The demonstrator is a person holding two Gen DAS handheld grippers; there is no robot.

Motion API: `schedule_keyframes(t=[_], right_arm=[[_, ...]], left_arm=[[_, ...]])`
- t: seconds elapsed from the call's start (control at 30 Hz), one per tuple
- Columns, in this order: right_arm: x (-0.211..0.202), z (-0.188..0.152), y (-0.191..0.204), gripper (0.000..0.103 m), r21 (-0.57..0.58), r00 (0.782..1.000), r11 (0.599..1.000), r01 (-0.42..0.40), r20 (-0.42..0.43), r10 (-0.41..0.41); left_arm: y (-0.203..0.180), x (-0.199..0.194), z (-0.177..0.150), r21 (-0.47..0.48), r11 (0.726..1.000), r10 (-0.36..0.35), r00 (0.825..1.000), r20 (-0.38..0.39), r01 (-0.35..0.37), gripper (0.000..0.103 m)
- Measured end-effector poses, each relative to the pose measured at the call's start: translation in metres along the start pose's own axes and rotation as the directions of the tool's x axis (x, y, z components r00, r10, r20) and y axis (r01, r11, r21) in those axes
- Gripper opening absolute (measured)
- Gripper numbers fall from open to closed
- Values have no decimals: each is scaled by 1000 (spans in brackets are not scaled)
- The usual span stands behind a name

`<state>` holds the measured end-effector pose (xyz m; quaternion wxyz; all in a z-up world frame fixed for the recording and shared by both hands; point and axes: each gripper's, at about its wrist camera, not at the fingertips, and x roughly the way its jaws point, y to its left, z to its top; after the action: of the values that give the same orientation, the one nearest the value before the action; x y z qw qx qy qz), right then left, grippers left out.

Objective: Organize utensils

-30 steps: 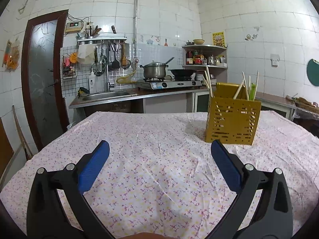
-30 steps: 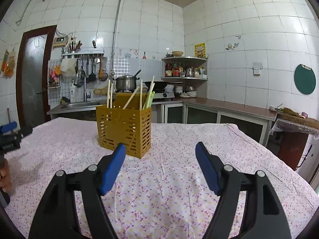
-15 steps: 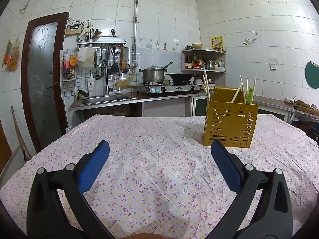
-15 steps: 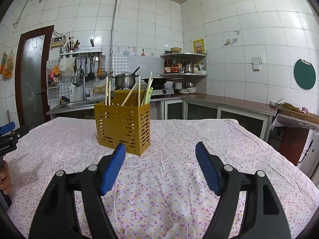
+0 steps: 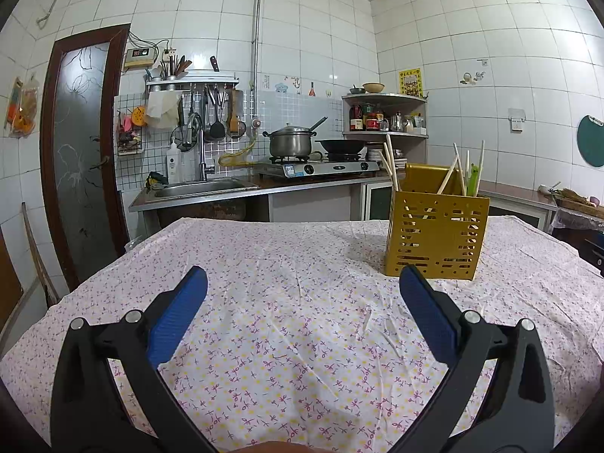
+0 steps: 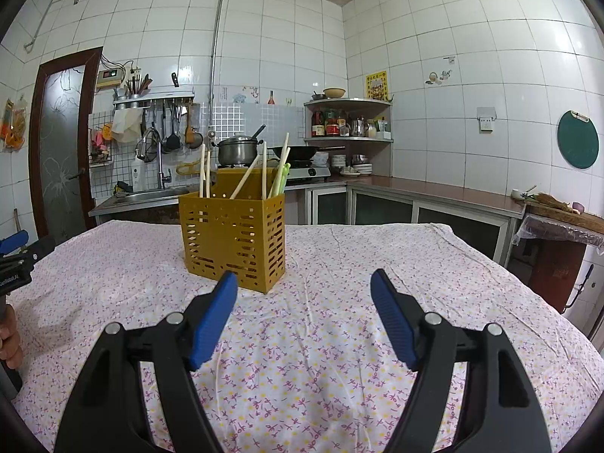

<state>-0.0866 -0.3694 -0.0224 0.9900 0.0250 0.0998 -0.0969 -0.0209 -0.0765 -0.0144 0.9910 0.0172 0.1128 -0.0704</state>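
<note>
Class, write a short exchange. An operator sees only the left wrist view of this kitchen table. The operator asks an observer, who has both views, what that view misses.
Operator: Is the right gripper holding anything?
Observer: No. The right gripper is open, with nothing between its fingers.
Operator: I see no utensil on the cloth. Is there one?
Observer: Yes. A thin pale stick, likely a chopstick, lies on the cloth beside the right gripper's left finger.
</note>
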Motion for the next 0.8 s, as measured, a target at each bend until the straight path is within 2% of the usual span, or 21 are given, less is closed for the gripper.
schedule_keyframes(t=[0.8], right_arm=[[0,-1,2,72,0,1000,1000,-5,-12,5]], left_arm=[[-1,1,-1,-1,1000,0,1000,-6,0,98]])
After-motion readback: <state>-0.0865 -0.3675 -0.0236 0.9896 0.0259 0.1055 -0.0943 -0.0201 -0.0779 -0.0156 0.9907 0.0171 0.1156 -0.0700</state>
